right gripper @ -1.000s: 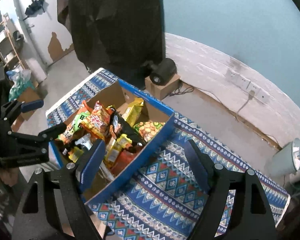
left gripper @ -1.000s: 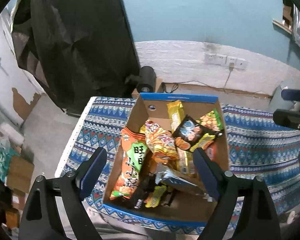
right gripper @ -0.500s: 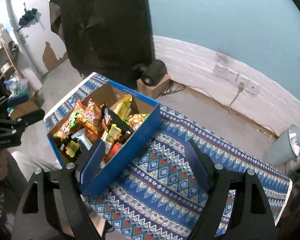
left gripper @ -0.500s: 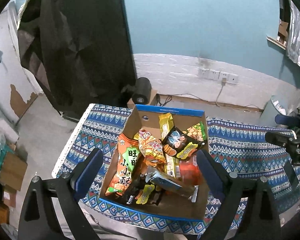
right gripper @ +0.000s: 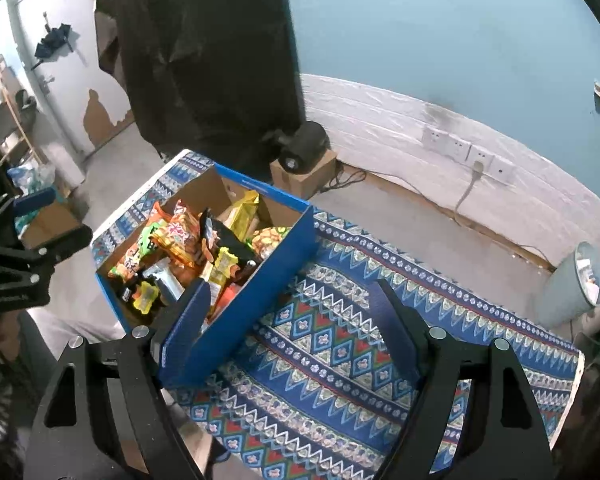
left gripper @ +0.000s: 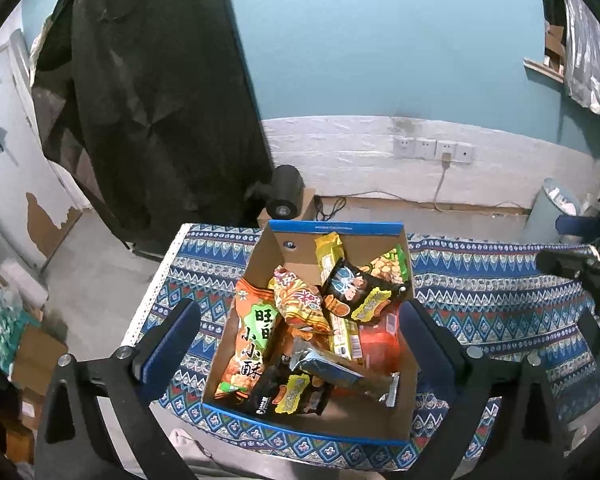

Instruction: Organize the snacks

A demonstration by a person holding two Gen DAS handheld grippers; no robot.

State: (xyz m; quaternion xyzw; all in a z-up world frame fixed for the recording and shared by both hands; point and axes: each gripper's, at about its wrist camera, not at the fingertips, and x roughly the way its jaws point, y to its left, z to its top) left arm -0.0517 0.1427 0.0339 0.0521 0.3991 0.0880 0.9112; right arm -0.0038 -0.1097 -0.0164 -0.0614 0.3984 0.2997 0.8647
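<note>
We see the cardboard box [left gripper: 405, 392] of snacks at lower centre of the left wrist view, its long axis running from the bottom edge up toward the wall. It sits on the patterned tablecloth [left gripper: 492, 300]. Inside, the orange-and-green bag [left gripper: 252, 340] lies lengthwise along the left wall, the yellow packet [left gripper: 327, 250] leans upright at the far end, and the black packet [left gripper: 356, 290] lies tilted across the pile. Our left gripper [left gripper: 300, 344] hovers over the box, its jaws having just been opening, wide apart and empty. In the right wrist view the box [right gripper: 268, 272] runs diagonally toward upper left. Our right gripper [right gripper: 292, 320] stands apart over the cloth [right gripper: 340, 360], gripping nothing.
</note>
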